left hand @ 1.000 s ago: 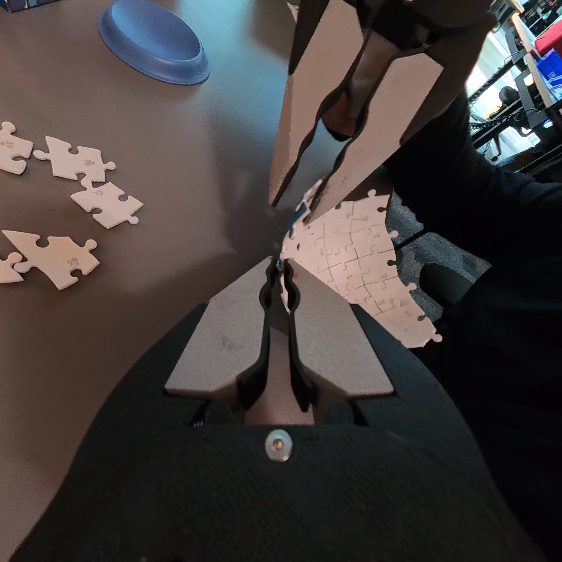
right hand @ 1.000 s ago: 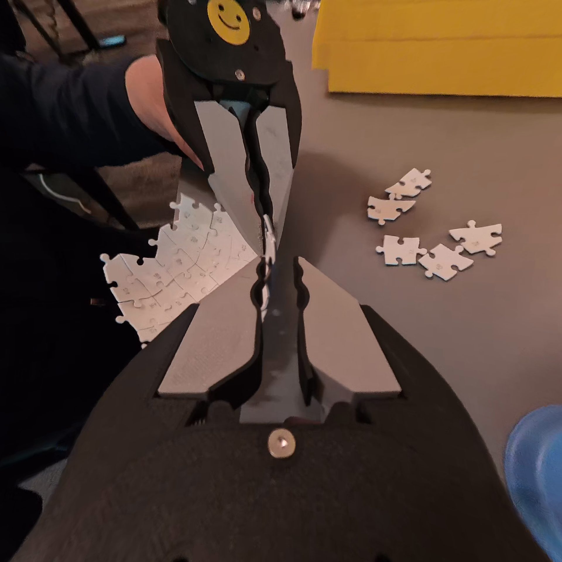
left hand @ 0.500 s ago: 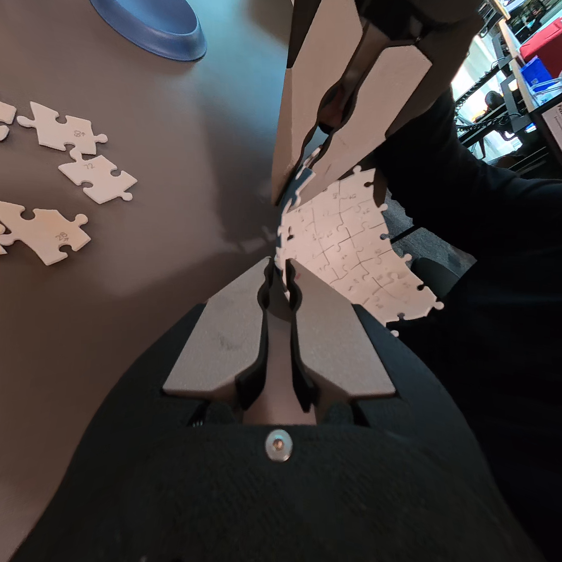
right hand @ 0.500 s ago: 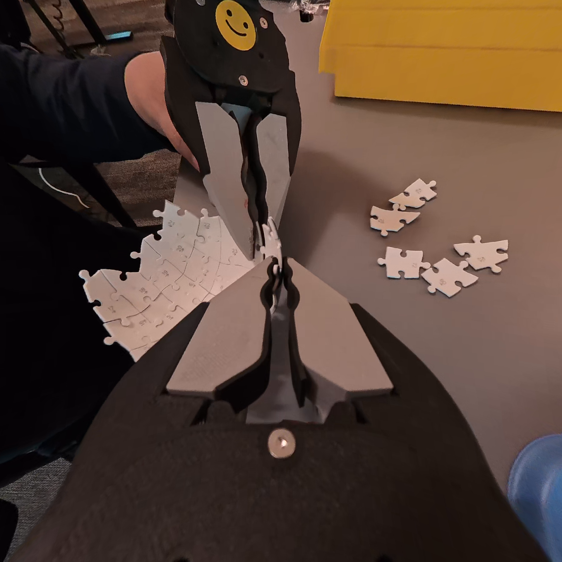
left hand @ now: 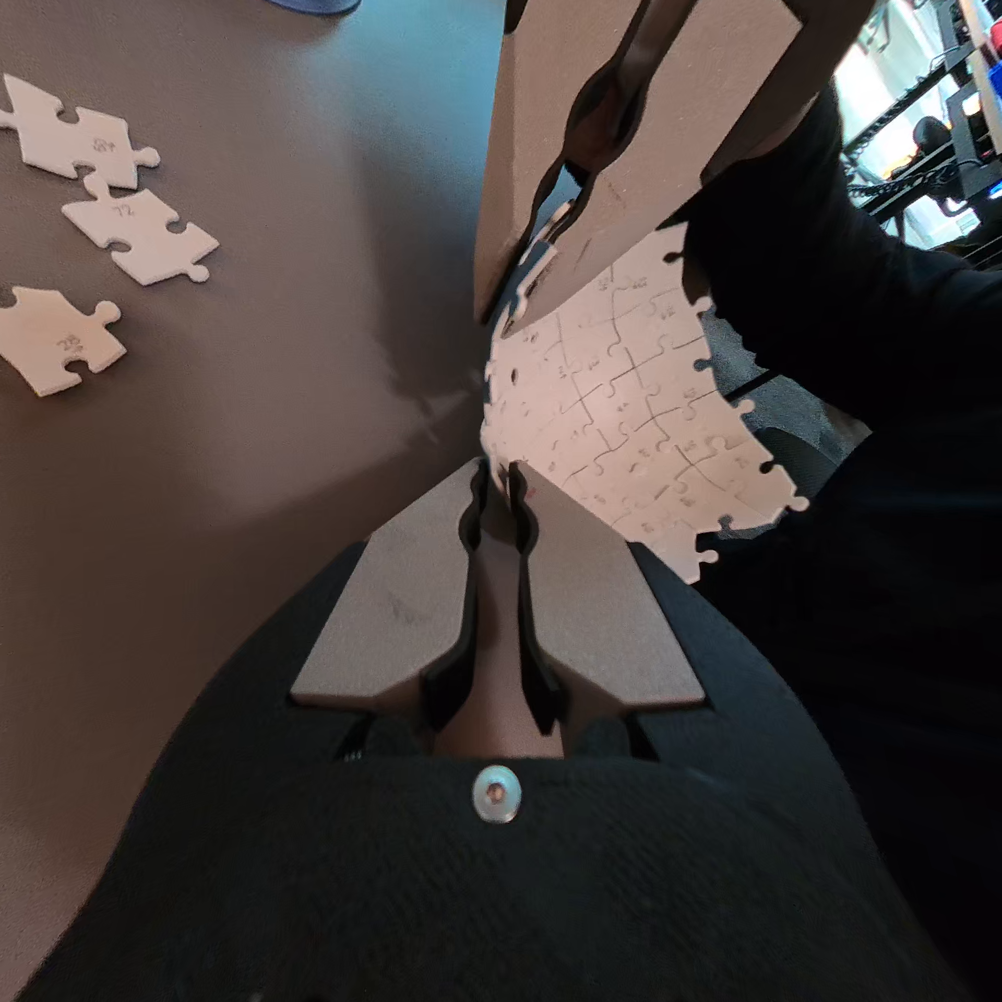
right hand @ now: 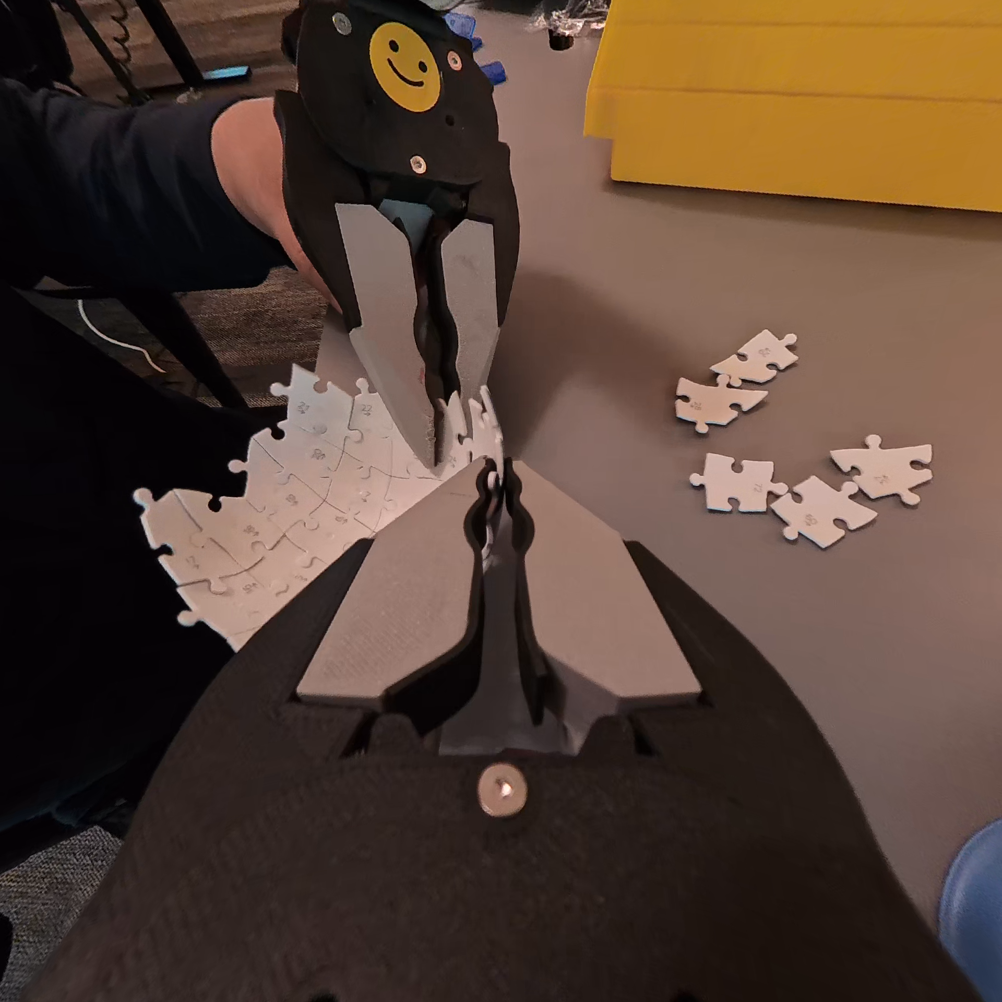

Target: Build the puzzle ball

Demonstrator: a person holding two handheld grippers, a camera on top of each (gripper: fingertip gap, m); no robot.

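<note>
Both the left gripper [left hand: 500,473] and right gripper [right hand: 499,470] were clamped on the curved puzzle shell [left hand: 623,412]; twisting risked popping its joints apart.

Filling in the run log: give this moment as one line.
left gripper: shut on puzzle shell | right gripper: shut on shell edge | loose pieces: on table

The blue dish [right hand: 970,889] is cut off at the frame edge. Gripper fingers [right hand: 412,585] hide part of the curved puzzle shell [right hand: 282,504].
</note>
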